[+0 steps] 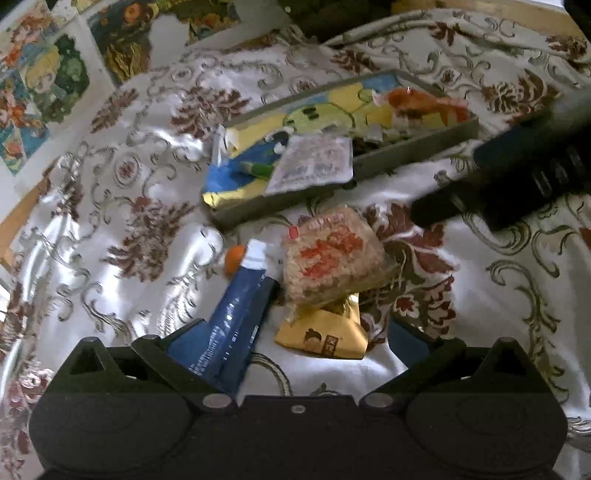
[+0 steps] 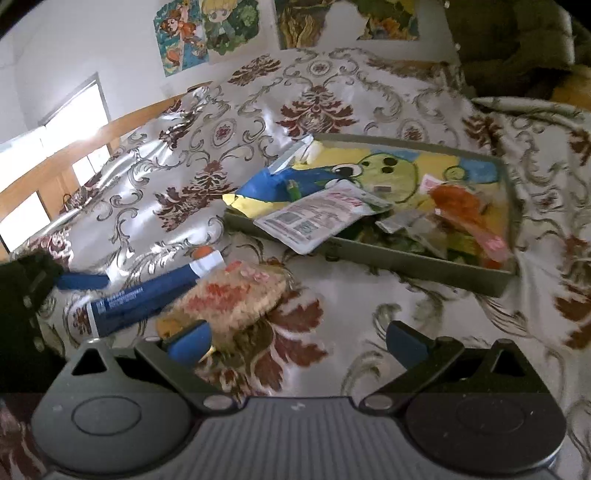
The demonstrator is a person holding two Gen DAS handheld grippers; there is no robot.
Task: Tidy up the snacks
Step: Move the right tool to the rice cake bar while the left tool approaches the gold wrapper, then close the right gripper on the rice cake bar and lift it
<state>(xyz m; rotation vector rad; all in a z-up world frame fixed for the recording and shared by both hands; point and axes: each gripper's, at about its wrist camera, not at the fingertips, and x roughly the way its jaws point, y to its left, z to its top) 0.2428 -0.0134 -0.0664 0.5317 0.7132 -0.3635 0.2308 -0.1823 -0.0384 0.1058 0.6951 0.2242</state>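
A grey tray with a cartoon-printed floor lies on a floral cloth. In it are a blue and yellow bag, a white pouch and an orange packet. In front of it lie a rice cracker pack, a gold packet, a blue tube and a small orange ball. My left gripper is open, the tube lying along its left finger. My right gripper is open, its left finger beside the cracker pack.
The floral cloth is shiny and creased. Cartoon posters hang on the white wall behind. A wooden edge runs along the cloth's left side. A dark bundle sits at the back right.
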